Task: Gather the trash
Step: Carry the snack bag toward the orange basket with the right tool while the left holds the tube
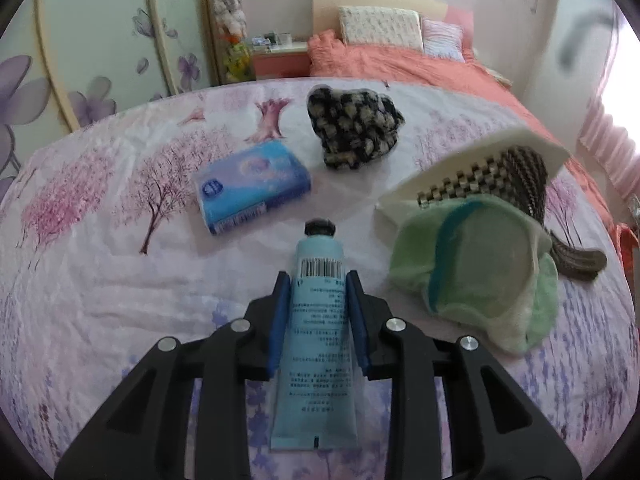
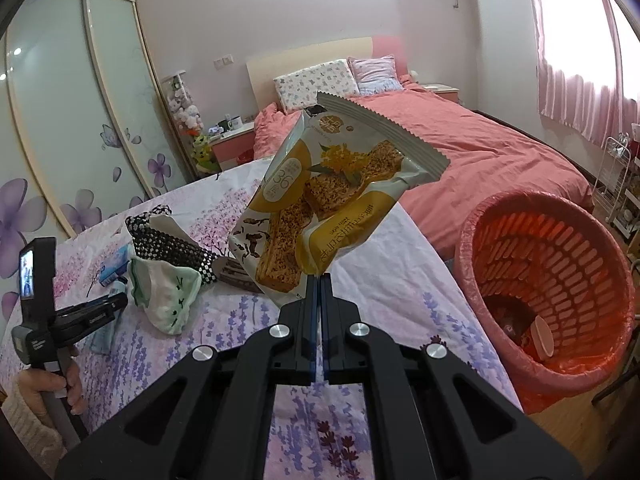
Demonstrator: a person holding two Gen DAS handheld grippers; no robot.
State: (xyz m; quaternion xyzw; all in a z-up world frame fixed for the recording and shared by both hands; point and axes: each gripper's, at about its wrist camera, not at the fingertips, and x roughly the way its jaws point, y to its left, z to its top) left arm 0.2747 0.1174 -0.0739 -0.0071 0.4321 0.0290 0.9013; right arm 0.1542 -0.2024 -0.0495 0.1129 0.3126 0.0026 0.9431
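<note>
We see both pictures lit by soft daylight that comes from the right, through the pink curtains [image 2: 576, 60]. In the left wrist view the window [image 1: 624, 92] burns out to plain white, and in the right wrist view the far curtain edge glares too. Shadows on the flowered sheet [image 1: 100, 280] are faint and short. The glass wardrobe doors [image 2: 52, 120] carry small bright reflections. Both pictures bend strongly toward the edges, with dark corners outside the round field. The green cloth [image 1: 480, 272] looks smeared and soft, as does a grey curved streak [image 1: 580, 40] at upper right. The snack wrapper [image 2: 320, 200] is sharp.
</note>
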